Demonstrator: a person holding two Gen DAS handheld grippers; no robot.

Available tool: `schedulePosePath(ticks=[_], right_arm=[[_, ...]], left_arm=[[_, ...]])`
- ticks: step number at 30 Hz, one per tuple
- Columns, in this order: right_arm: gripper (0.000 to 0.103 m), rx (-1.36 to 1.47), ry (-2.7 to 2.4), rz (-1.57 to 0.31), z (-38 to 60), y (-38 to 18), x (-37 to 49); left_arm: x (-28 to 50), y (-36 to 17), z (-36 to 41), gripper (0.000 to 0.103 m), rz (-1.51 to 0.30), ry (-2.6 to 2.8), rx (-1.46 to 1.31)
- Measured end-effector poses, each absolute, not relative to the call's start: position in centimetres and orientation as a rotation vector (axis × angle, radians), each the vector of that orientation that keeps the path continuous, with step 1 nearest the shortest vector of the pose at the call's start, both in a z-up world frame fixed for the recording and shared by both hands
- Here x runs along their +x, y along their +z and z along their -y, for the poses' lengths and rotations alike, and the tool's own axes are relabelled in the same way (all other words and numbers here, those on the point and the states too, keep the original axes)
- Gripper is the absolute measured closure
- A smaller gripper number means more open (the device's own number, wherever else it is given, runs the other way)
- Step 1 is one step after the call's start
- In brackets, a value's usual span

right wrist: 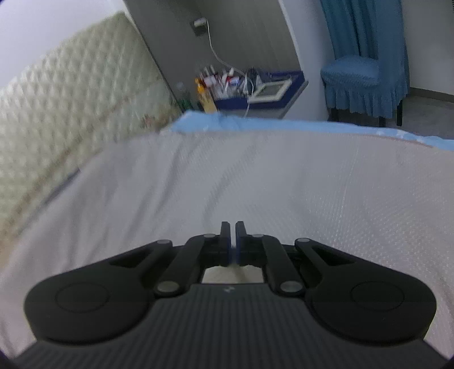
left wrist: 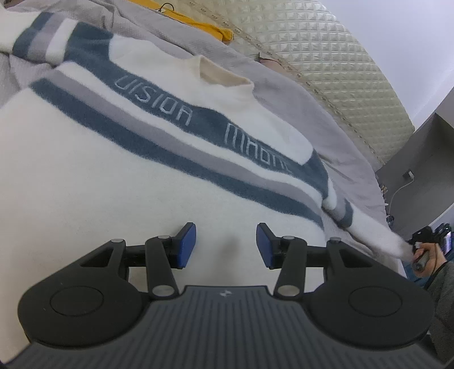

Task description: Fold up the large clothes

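Your left gripper [left wrist: 226,245] hovers over the lower body of the fluffy white sweater with blue and grey chest stripes [left wrist: 119,170], jaws parted about halfway, blue pads [left wrist: 187,245] clear of the knit, nothing between them. The sweater lies spread front-up on the pale grey textured bed cover [left wrist: 298,113], with stitched lettering on the wide blue band and the cream ribbed collar [left wrist: 224,76] toward the quilted cream headboard [left wrist: 340,71]. One sleeve lies at the top left, striped cuff end bunched. The other sleeve [left wrist: 377,232] runs out to the right edge of the left wrist view, lifted off the bed, its white end meeting your right gripper [right wrist: 232,227], which is seen small and far off in that view. A yellow cloth [left wrist: 204,25] lies by the headboard behind the sweater.

In the right wrist view, your right gripper's jaws are pressed together with only a thin slit between the fingers [right wrist: 225,241]. A bit of off-white fabric shows just behind the pads, so you appear to be pinching the sleeve end, though the grip point itself is hidden. The view is motion-blurred. Ahead are the grey cover, a light blue sheet edge [right wrist: 215,125], a cluttered nightstand [right wrist: 255,90] and a blue skirted chair [right wrist: 360,85].
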State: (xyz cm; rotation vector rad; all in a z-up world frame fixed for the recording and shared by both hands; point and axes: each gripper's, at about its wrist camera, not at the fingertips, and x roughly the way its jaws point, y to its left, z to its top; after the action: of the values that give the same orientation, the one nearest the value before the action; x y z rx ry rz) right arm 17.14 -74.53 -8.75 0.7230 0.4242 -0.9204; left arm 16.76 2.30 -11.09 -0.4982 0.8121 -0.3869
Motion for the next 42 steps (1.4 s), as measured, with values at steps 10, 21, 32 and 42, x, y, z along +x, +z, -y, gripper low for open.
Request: schedulePosePath(ticks=[10, 21, 32, 42], right_arm=[[0.097, 0.698, -0.949, -0.524, 74.3, -15.6, 16.0], [0.044, 0.627, -0.855, -0.535, 67.1, -10.1, 14.5], [0.044, 0.733, -0.401, -0.559, 49.1, -3.7, 11.5], [0.044, 0.842, -0.077, -0.838, 33.7, -7.2, 7.6]], left_arm=[[16.3, -11.1, -0.8, 0.05, -0.793, -0.34, -0.351], [15.4, -9.8, -1.2, 0.05, -0.774, -0.308, -0.329], [13.2, -7.4, -4.6, 0.05, -0.735, -0.241, -0.352], [11.7, -6.6, -4.5, 0.05, -0.735, -0.233, -0.306]])
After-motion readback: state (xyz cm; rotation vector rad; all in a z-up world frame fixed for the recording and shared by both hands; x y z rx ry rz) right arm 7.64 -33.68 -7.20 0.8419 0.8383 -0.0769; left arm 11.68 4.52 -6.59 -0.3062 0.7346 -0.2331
